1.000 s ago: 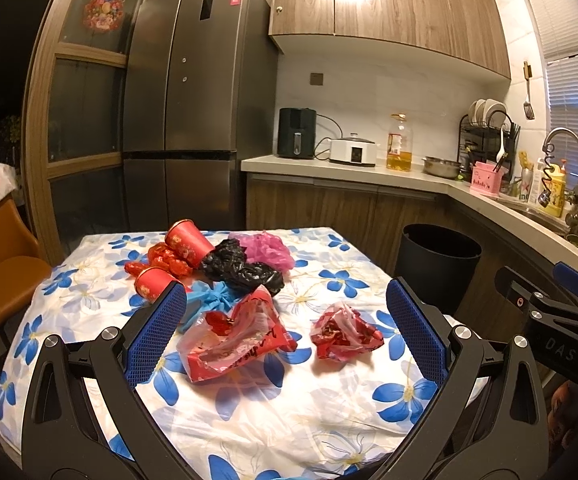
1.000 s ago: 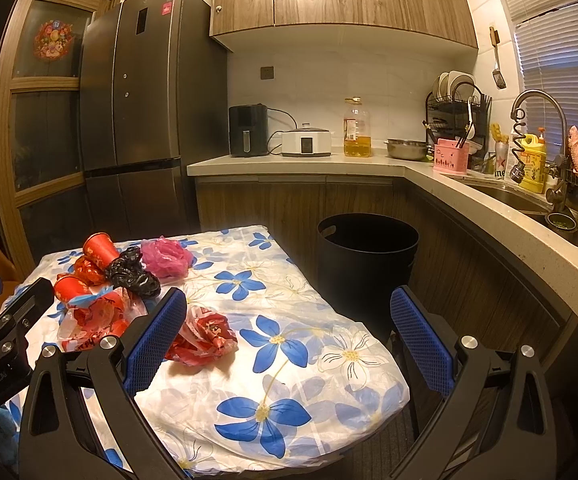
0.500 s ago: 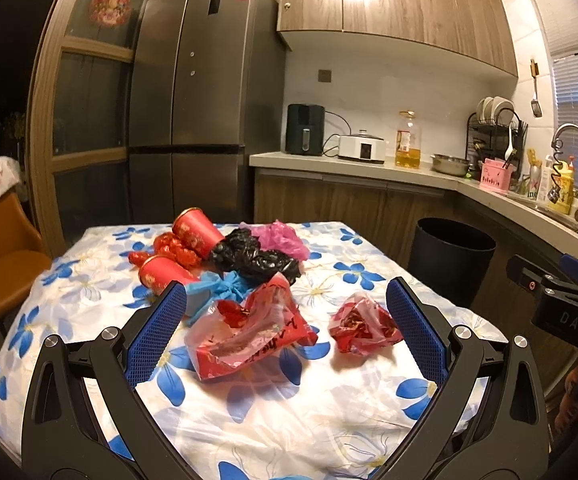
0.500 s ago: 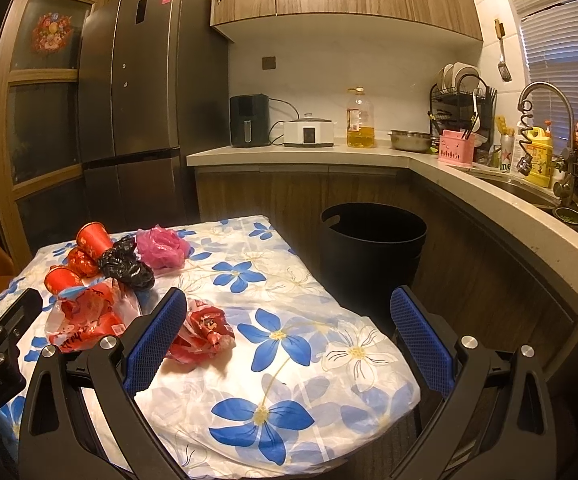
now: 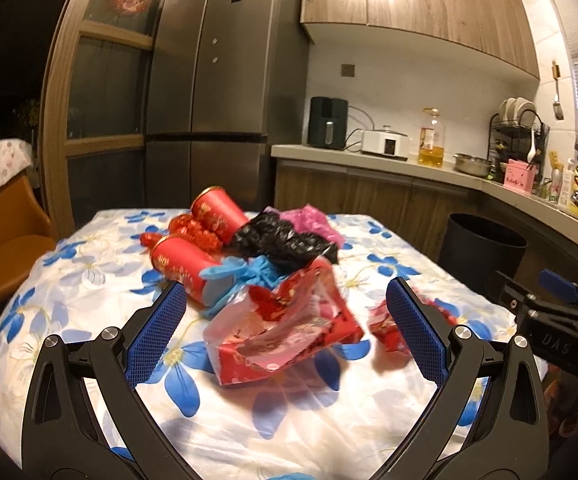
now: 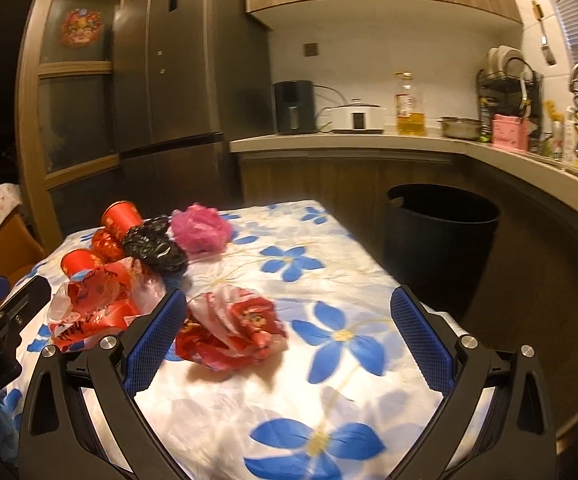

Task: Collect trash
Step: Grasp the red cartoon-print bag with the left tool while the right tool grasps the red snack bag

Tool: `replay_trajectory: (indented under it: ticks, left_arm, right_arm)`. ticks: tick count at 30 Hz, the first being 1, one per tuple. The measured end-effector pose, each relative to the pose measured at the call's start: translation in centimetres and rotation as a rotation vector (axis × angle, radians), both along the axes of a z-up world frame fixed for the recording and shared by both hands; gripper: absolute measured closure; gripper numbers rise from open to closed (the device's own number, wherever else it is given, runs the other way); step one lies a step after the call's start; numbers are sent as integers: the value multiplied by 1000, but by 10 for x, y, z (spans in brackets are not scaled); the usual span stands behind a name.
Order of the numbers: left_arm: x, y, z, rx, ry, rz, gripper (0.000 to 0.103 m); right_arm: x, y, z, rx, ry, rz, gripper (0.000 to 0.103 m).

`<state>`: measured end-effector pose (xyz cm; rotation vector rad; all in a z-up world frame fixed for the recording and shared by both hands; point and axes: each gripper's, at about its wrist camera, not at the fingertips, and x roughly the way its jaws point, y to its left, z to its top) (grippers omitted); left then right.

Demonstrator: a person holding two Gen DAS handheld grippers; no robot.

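Floral table (image 5: 89,280), red wrapper (image 5: 285,328) between spread jaws

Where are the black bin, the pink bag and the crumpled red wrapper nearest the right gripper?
black bin (image 6: 441,236), right wrist view, on its front wall.
pink bag (image 6: 200,229), right wrist view, middle of the bunched plastic.
crumpled red wrapper (image 6: 237,326), right wrist view, centre of the crumple.

Both wrist views face the kitchen across the table (image 5: 89,280), sharing its trash.
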<state>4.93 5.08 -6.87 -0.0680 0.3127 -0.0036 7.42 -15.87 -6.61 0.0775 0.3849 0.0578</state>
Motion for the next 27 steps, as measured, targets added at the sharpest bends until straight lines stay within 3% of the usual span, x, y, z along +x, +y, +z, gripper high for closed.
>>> replay_trajectory:
  ticks: [6,16,20,22,27]
  left_arm:
    - [14,17,-11,-26,16,18,4]
    - [43,27,-37,-73,115,-20,6]
    - [52,31,-44,-102,160,-39,13]
    - [55,32,-47,-114,178,-43,18]
    - [63,35,-53,-126,230,-48,44]
  right_arm:
    - [26,16,-18,9,8,60,8]
    - [56,25,-43,27,61,102,12]
    - [63,28,-49,33,81,126,26]
    - [65,29,-52,33,91,137,28]
    - [67,37,-57,23,101,170,47]
